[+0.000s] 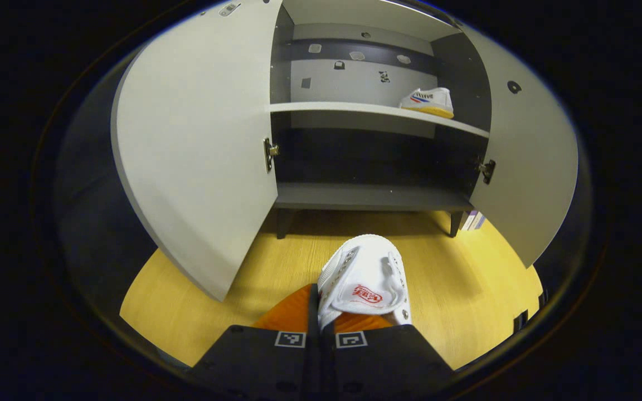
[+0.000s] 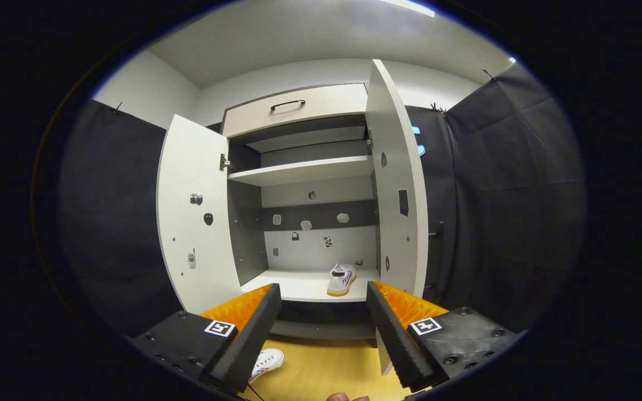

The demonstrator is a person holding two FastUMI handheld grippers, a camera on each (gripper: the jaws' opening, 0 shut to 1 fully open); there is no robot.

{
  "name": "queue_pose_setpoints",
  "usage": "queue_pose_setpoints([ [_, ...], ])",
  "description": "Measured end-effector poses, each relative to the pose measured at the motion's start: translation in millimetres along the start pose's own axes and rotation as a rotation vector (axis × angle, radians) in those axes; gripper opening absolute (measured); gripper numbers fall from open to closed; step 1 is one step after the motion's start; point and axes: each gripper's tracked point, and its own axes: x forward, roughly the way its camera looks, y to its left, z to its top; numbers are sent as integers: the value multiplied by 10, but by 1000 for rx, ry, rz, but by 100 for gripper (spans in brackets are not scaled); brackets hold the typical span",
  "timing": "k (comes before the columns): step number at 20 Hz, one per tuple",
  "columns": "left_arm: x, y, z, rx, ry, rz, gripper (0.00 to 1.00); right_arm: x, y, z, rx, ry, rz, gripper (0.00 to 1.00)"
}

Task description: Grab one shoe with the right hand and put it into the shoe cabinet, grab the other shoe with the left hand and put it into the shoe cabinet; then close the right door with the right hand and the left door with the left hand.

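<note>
While pinched, shoe [image 1: 364, 281] between left fingers [image 1: 293, 340].

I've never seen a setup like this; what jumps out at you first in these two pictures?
A tall pale-grey shoe cabinet stands with both doors wide open, one white canvas shoe already on its shelf. Nearest the left camera, the left hand-held gripper pinches a second white shoe over the yellow wooden floor.

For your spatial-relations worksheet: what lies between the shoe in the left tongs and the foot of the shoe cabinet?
In the left gripper view, only bare wooden floor separates the held shoe from the cabinet.
</note>
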Motion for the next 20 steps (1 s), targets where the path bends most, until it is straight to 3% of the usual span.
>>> queue_pose_setpoints([
  [9,-35,-193,1629,-106,-129,28,5,-1,-46,-67,59,18,43,98],
  [14,244,-240,2510,-121,-192,58,5,37,-65,-63,68,14,65,98],
  [20,865,-293,3166,-164,-171,89,5,167,-217,-67,61,12,54,98],
])
